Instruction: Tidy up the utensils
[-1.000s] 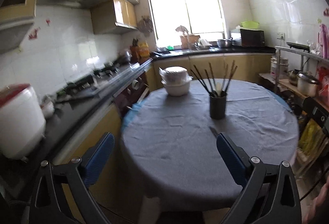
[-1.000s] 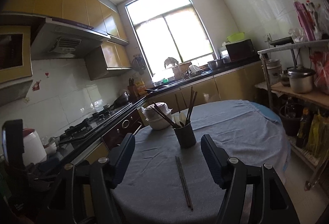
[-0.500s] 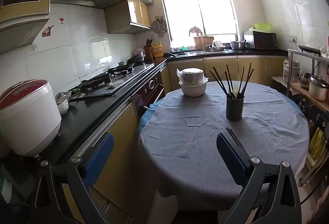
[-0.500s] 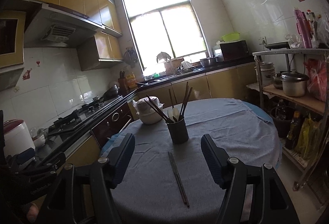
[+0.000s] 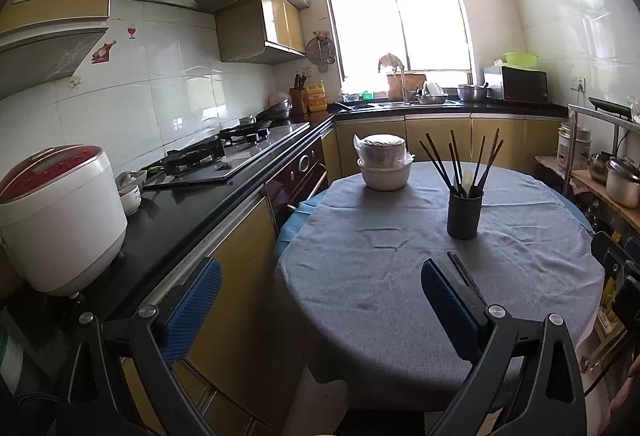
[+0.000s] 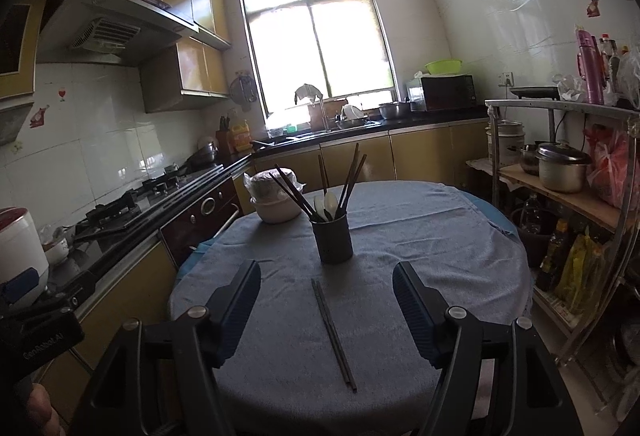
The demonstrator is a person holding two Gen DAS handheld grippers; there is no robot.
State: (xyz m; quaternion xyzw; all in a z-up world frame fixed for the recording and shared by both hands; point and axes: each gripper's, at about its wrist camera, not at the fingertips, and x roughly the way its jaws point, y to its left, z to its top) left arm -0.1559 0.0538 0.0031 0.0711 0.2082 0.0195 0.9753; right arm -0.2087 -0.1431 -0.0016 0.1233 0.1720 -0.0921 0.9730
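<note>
A dark utensil holder (image 6: 332, 238) stands mid-table on the grey cloth (image 6: 420, 248), with several dark chopsticks and white spoons in it. It also shows in the left wrist view (image 5: 465, 213). A loose pair of dark chopsticks (image 6: 333, 330) lies flat on the cloth in front of it, partly hidden behind my left finger in the left wrist view (image 5: 464, 272). My right gripper (image 6: 325, 306) is open and empty, above the near table edge, straddling the loose pair. My left gripper (image 5: 320, 310) is open and empty, at the table's left edge.
Stacked white bowls (image 6: 276, 201) stand at the table's far left. A counter with a white rice cooker (image 5: 56, 218) and gas stove (image 5: 208, 155) runs along the left. A metal shelf with pots (image 6: 560, 167) stands right of the table.
Both grippers have drawn back and shifted; the left view has swung left to show more counter and the rice cooker. The right view now centres on the loose chopsticks. Both stay open.
</note>
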